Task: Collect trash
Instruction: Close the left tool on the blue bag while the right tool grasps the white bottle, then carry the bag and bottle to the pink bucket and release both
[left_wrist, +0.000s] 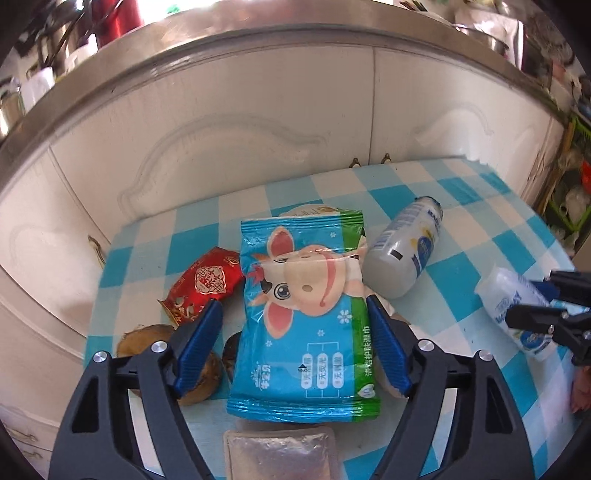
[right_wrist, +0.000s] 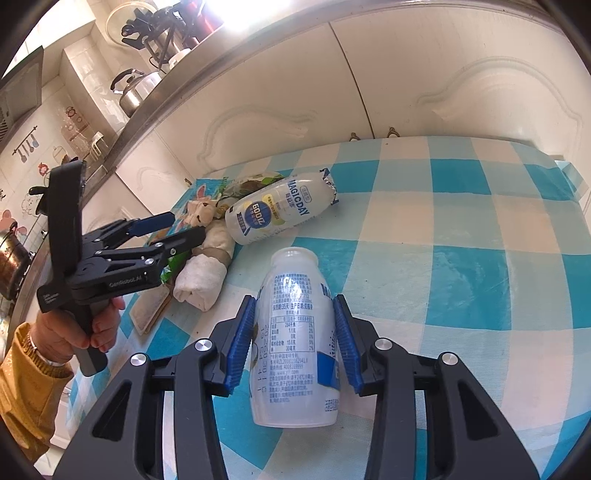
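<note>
Trash lay in a pile on the desk (left_wrist: 461, 192), which had a blue and white checked cloth on it. The left claw (left_wrist: 295, 306) was spread wide around a blue wet-wipe pack (left_wrist: 303, 314) with a cartoon cow on it. Its blue pads (left_wrist: 201, 332) sat on the left and right of the pack, but I could not tell if they touched it. The pack lay on top of other trash, and that could be a problem. A red snack wrapper (left_wrist: 207, 284) and brown coconut shells (left_wrist: 144, 338) sat close on the left. If the claw closed crooked, it could push the shells or grab the wrapper too. The pack was soft and shiny, so it could bend or slide out.

The right claw (right_wrist: 293, 332) had its pads on both sides of a clear empty bottle (right_wrist: 295, 332) lying on its side, near the camera. The pads (right_wrist: 240, 339) looked like they were touching the bottle, but I could not tell how hard they squeezed. The bottle was round and smooth, so it could roll or pop out. It looked thin, so a hard squeeze could crush it. Another bottle (right_wrist: 280, 210) lay farther away, next to a rolled white cloth (right_wrist: 201, 280).
</note>
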